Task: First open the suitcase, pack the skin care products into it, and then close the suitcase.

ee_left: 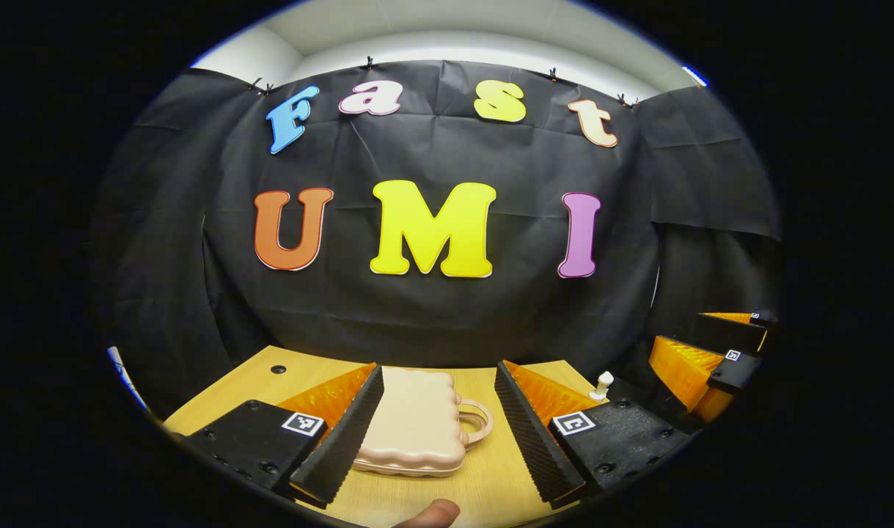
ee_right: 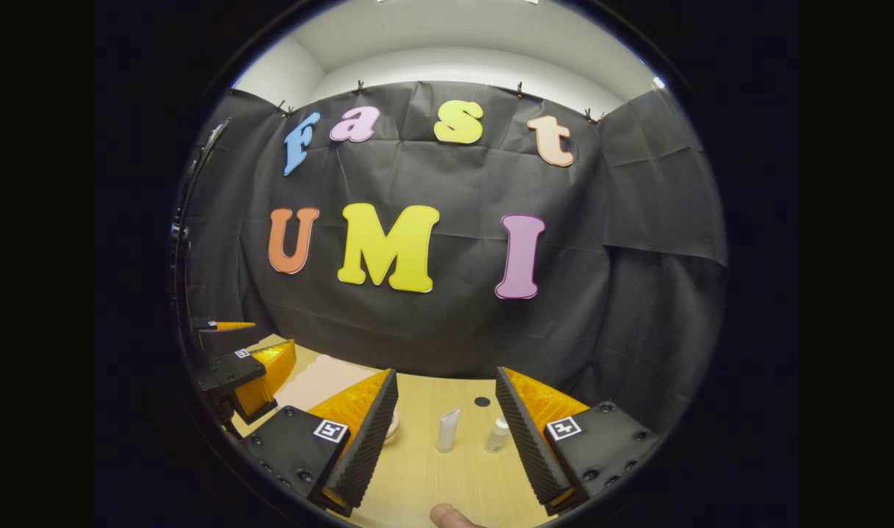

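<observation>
Nothing is packed yet, so opening looks like the step in hand. Nearest, the left gripper (ee_left: 439, 433) stands wide open and empty, the shut pale-pink scalloped plastic suitcase (ee_left: 416, 431) lying between its fingers, contents hidden. The right gripper (ee_right: 447, 436), likewise wide and empty, faces a white squeeze tube (ee_right: 449, 430) and small white bottle (ee_right: 497, 435) ahead on the wooden table (ee_right: 432, 477). Next, the lid wants lifting.

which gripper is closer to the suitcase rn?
Left. The left gripper is open with the closed suitcase lying on the table right between its fingers. The right gripper sits off to the side, facing the tube and small bottle.
</observation>
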A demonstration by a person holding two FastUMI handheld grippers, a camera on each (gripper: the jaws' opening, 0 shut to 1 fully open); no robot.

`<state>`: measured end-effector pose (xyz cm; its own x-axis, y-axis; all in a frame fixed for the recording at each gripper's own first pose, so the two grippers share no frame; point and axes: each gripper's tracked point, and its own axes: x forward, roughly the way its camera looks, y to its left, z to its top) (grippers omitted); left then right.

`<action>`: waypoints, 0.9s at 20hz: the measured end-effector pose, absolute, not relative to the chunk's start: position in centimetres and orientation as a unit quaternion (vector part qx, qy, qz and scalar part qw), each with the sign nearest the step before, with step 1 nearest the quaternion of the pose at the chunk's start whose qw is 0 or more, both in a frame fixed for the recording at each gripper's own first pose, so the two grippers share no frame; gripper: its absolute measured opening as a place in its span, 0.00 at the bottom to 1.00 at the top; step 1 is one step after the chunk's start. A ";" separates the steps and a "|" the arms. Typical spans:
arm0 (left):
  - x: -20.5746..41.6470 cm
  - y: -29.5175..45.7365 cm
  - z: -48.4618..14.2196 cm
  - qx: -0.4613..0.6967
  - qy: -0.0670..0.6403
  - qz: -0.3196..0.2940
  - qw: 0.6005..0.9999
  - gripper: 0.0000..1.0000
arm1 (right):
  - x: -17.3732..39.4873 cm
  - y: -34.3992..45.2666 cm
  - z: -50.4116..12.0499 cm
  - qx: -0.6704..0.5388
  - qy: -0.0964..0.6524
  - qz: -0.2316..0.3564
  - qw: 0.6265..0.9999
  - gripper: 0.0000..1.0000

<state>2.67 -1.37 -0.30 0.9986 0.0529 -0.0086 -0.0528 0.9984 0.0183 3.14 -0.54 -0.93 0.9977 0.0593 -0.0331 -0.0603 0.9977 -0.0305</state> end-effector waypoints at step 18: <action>5.6 -3.4 -2.8 0.101 -0.008 0.035 0.994 0.98 | 4.7 -4.9 -2.5 -0.020 0.025 0.014 0.999 0.80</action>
<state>5.59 -3.36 -2.83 0.9974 0.0682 0.0236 -0.0716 0.9771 0.2002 4.66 -4.93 -2.46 0.9984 0.0276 -0.0502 -0.0296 0.9988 -0.0390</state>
